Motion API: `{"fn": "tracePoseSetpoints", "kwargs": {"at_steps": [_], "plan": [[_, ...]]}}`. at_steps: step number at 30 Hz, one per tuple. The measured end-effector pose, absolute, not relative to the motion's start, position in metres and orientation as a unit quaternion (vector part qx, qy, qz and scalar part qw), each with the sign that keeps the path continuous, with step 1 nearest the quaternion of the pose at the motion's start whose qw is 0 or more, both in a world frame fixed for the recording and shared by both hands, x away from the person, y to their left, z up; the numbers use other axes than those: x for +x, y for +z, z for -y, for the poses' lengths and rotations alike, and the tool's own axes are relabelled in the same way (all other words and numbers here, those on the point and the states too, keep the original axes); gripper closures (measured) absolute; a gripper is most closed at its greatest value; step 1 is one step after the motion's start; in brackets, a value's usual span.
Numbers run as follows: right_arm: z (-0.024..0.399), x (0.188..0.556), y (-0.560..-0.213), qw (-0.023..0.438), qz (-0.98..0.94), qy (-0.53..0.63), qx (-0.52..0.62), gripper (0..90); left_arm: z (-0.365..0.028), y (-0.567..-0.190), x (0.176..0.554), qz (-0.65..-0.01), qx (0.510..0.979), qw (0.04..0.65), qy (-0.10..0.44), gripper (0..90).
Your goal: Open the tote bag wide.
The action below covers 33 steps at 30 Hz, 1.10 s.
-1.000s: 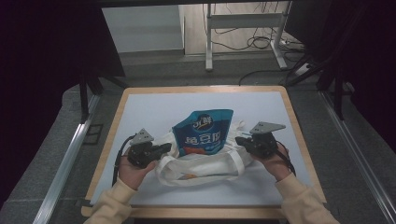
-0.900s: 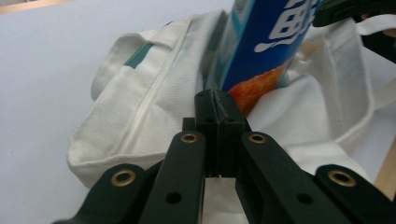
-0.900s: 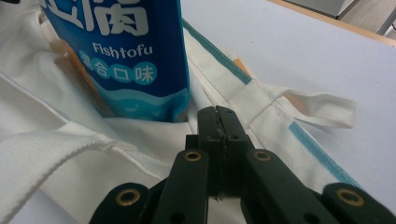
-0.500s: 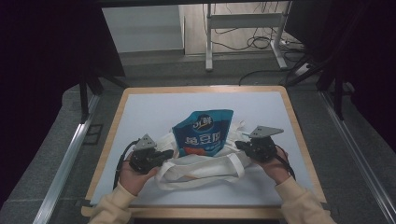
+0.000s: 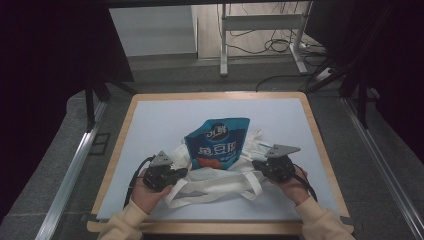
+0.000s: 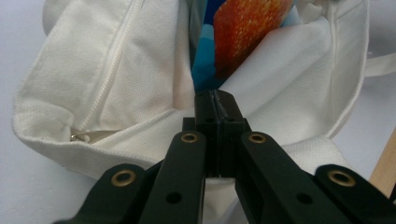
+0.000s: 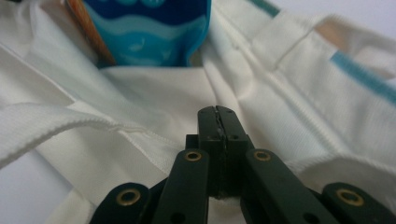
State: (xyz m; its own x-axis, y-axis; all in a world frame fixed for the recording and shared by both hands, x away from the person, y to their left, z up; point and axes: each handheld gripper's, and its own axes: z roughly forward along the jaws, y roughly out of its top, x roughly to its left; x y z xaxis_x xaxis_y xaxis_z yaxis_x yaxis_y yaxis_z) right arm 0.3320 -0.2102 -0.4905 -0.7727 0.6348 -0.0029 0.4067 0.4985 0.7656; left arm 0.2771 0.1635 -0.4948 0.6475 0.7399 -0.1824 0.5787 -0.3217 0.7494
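Observation:
A white cloth tote bag [image 5: 220, 182] lies on the pale table mat with a blue snack pouch [image 5: 216, 142] sticking out of its mouth toward the far side. My left gripper [image 5: 181, 172] is shut on the bag's left rim; in the left gripper view the jaws pinch white fabric [image 6: 140, 112] just below the pouch [image 6: 243, 32], and a zipper pull [image 6: 86, 136] shows at left. My right gripper [image 5: 257, 165] is shut on the bag's right rim; in the right gripper view its jaws clamp the cloth [image 7: 154, 116] under the pouch [image 7: 149, 28].
The wooden-edged table [image 5: 120, 130] carries the mat. Bag handles [image 5: 252, 185] trail toward the near edge. Beyond the table are a metal stand [image 5: 262, 35], cables on the floor [image 5: 280, 47] and dark curtains at both sides.
Both grippers have drawn the bag's rim toward the near edge, the left one more. The pouch now stands further out of the bag's mouth.

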Motion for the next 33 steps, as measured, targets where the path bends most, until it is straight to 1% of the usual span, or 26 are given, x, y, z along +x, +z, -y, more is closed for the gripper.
{"fn": "tracePoseSetpoints", "kwargs": {"at_steps": [8, 15, 19, 26, 30, 33], "plan": [[0.212, 0.327, -0.511, 0.134, -0.864, 0.375, 0.307, 89.2, -0.158, -0.503, 0.277, -0.406, 0.816, 0.401, 0.094, 90.0], [0.213, 0.327, -0.513, 0.133, -0.864, 0.375, 0.307, 89.2, -0.159, -0.504, 0.277, -0.407, 0.814, 0.403, 0.093, 90.0], [0.213, 0.327, -0.507, 0.137, -0.857, 0.389, 0.309, 89.1, -0.16, -0.494, 0.278, -0.405, 0.809, 0.413, 0.099, 90.0], [0.215, 0.325, -0.479, 0.158, -0.836, 0.429, 0.303, 89.1, -0.16, -0.479, 0.288, -0.407, 0.801, 0.424, 0.112, 90.0], [0.209, 0.324, -0.468, 0.16, -0.831, 0.444, 0.295, 89.1, -0.159, -0.482, 0.299, -0.418, 0.803, 0.41, 0.111, 90.0], [0.201, 0.321, -0.472, 0.149, -0.84, 0.437, 0.286, 89.1, -0.159, -0.49, 0.309, -0.43, 0.805, 0.393, 0.114, 90.0]]}}
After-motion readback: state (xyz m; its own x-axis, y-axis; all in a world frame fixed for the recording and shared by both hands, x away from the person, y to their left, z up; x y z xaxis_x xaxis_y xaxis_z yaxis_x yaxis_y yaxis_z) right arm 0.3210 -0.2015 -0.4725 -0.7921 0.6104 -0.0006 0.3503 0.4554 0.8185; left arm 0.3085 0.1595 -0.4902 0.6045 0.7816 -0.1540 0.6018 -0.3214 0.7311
